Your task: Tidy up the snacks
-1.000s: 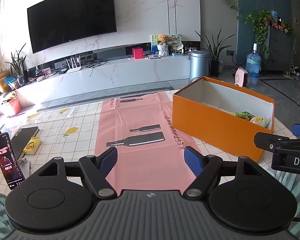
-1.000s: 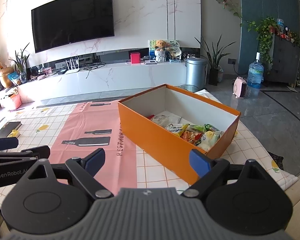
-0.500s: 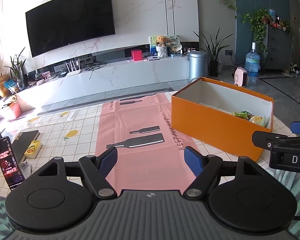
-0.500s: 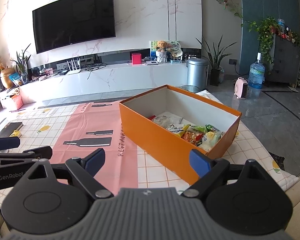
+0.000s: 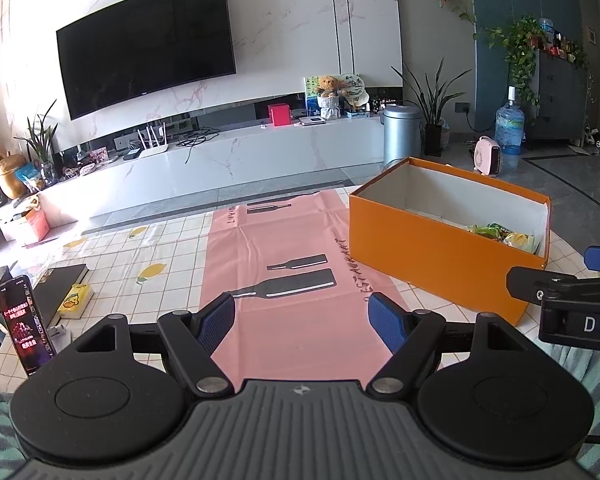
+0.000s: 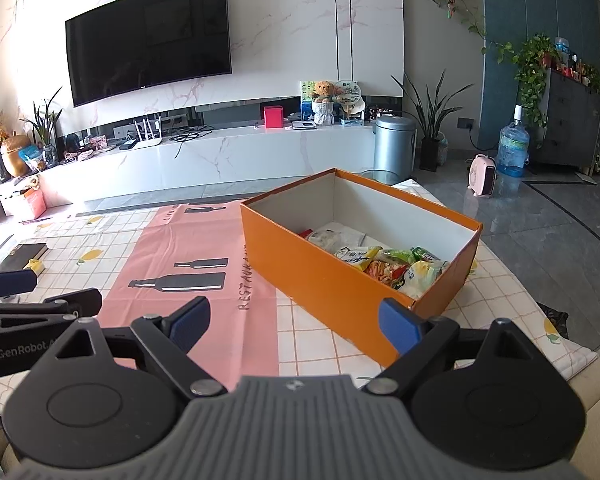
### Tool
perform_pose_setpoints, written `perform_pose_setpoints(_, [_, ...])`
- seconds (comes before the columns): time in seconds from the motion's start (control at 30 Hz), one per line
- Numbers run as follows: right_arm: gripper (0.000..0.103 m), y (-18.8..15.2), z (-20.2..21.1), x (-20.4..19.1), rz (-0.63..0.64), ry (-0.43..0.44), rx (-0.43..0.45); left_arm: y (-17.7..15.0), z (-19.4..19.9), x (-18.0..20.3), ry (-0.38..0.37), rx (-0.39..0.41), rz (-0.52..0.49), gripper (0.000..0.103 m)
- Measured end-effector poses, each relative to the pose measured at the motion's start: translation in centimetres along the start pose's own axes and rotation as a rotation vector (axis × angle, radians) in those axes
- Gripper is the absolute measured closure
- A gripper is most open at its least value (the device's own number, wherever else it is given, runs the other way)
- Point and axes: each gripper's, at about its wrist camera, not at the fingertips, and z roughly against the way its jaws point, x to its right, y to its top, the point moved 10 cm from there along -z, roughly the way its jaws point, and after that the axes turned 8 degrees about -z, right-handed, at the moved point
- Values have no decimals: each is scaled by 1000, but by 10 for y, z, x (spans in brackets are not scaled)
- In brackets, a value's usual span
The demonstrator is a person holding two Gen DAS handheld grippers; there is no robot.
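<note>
Take the orange box (image 6: 352, 280) as your landmark. Every snack packet (image 6: 384, 266) you can see lies inside it, piled toward the near right end, while the far end shows bare white floor. From the left wrist view only a sliver of that pile shows over the box's rim, at its right end.

Your left gripper (image 5: 302, 322) hovers over the pink mat (image 5: 284, 264), to the left of the box and well apart from it, jaws spread wide with nothing between the blue pads (image 5: 216, 320). Your right gripper (image 6: 296, 322) sits nearer you than the box's front wall, also released and empty — its right pad lines up with the box's near corner, though I cannot tell whether it touches the cardboard.

No loose packet shows on the mat or on the checked tablecloth (image 5: 112, 256) left of the box, so I'd judge the collecting to be finished or close to it. Holding both grippers low, back and parted makes sense here: they block nothing, and either one could reach into the open top.

The phone (image 5: 26, 332), propped upright far to the left of the box beside a dark book (image 5: 62, 284), is not part of the job — leave it alone. If you tidy the pile, approach from above, since a push on the front wall would likely slide the light box across the cloth.
</note>
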Motion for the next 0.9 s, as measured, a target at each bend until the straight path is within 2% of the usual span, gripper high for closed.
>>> perform_pose_setpoints(0.4, [14,-2,-4,-8,10,3,-14,4,1,-4,13,29,-20,14])
perform_pose_setpoints(0.9, [14,-9,-20,-44,92,-16,-50,-5,-2,-34,-6,44,36,14])
